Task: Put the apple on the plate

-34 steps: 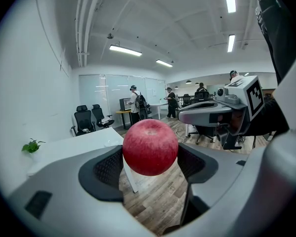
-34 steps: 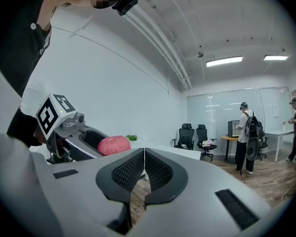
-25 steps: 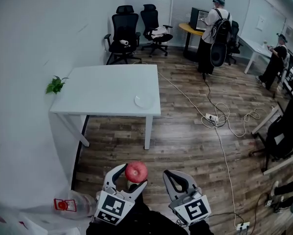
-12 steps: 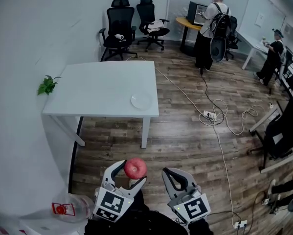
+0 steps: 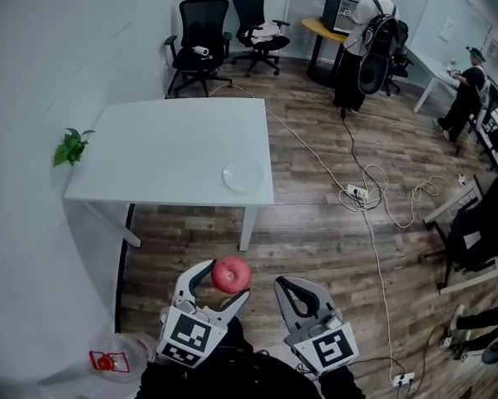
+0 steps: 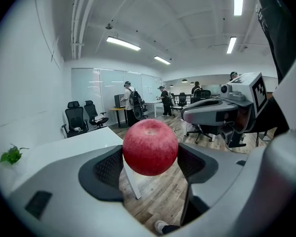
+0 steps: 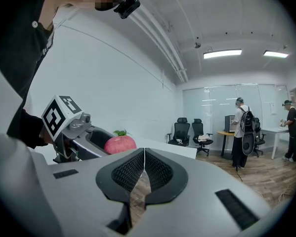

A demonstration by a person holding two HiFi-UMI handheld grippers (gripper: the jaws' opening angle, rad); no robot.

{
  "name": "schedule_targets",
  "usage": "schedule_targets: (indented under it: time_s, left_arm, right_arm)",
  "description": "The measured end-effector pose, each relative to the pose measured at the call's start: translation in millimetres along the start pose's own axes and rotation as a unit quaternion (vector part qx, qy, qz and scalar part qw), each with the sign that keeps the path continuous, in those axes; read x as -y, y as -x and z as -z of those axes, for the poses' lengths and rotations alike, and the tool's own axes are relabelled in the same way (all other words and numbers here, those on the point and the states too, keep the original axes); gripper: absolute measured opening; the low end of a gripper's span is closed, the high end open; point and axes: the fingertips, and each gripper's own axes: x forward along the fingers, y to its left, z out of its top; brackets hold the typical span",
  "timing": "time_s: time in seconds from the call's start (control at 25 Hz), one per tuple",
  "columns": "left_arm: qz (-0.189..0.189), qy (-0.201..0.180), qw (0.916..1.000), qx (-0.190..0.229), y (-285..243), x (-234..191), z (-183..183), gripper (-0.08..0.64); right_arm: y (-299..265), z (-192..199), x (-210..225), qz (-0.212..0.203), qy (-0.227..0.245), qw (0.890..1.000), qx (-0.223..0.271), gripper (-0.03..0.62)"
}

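Red apple (image 6: 149,147) gripped by marker-tagged left tool (image 6: 150,164).

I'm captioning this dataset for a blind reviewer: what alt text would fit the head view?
Seen from above, the left tool grips a red apple over wood flooring, with the right tool shut and empty beside it. Ahead stands a white table with a white plate near its right front corner.

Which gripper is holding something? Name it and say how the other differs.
The left gripper: its jaws are clamped on the red apple, one on each side. The right gripper holds nothing; its jaws are pressed together with no object between them.
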Motion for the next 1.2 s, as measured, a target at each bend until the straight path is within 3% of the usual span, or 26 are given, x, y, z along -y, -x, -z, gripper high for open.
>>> schedule_targets:
  time_s: [0.64, 1.2]
  left_arm:
    - [0.018, -0.013, 0.9997, 0.005, -70.9, -109.5, -19.7, 0.354]
    - [0.028, -0.017, 0.9994, 0.010, -111.0, -184.7, -14.1, 0.354]
  right_arm:
    - [-104.3, -19.1, 64.0, 0.026, -0.001, 1.000, -0.014, 0.041]
    - [-177.4, -29.5, 94.9, 0.049, 0.006, 0.999, -0.014, 0.041]
